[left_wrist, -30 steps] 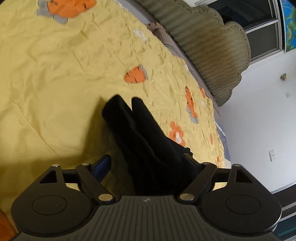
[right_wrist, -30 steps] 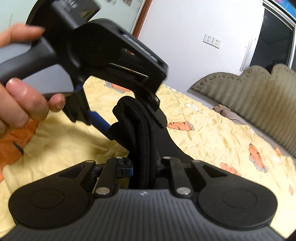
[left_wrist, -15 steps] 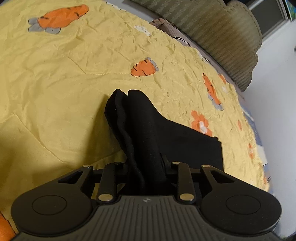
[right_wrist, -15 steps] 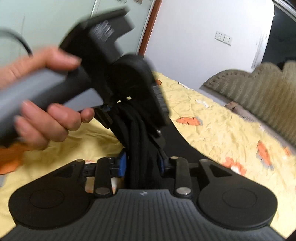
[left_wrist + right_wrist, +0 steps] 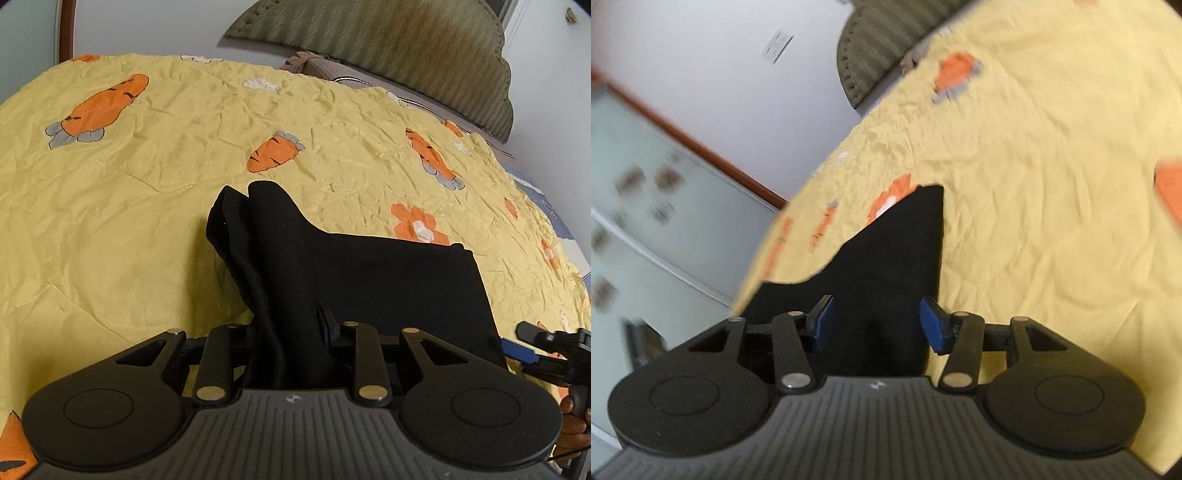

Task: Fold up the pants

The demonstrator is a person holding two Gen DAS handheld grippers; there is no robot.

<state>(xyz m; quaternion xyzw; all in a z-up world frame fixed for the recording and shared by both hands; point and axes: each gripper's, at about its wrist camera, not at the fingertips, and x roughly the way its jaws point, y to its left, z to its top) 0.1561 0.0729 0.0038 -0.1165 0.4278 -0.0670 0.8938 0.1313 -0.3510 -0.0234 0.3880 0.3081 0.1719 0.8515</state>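
The black pants (image 5: pixel 369 273) lie folded on a yellow bedspread with orange carrots. My left gripper (image 5: pixel 291 332) is shut on a bunched fold of the pants, which stands up between the fingers. In the right wrist view the pants (image 5: pixel 894 254) lie flat as a dark wedge. My right gripper (image 5: pixel 877 325) is open, its blue pads (image 5: pixel 932 325) apart on either side of the cloth's near edge. The right gripper also shows at the right edge of the left wrist view (image 5: pixel 546 350).
The yellow bedspread (image 5: pixel 147 184) covers the whole bed. An olive padded headboard (image 5: pixel 406 48) stands at the far end, with a brown cloth (image 5: pixel 314 64) below it. White walls and a frosted glass door (image 5: pixel 646 221) surround the bed.
My right gripper has let go of the pants, opened and swung away from the left gripper. My left gripper has closed on the fold and lowered toward the bed.
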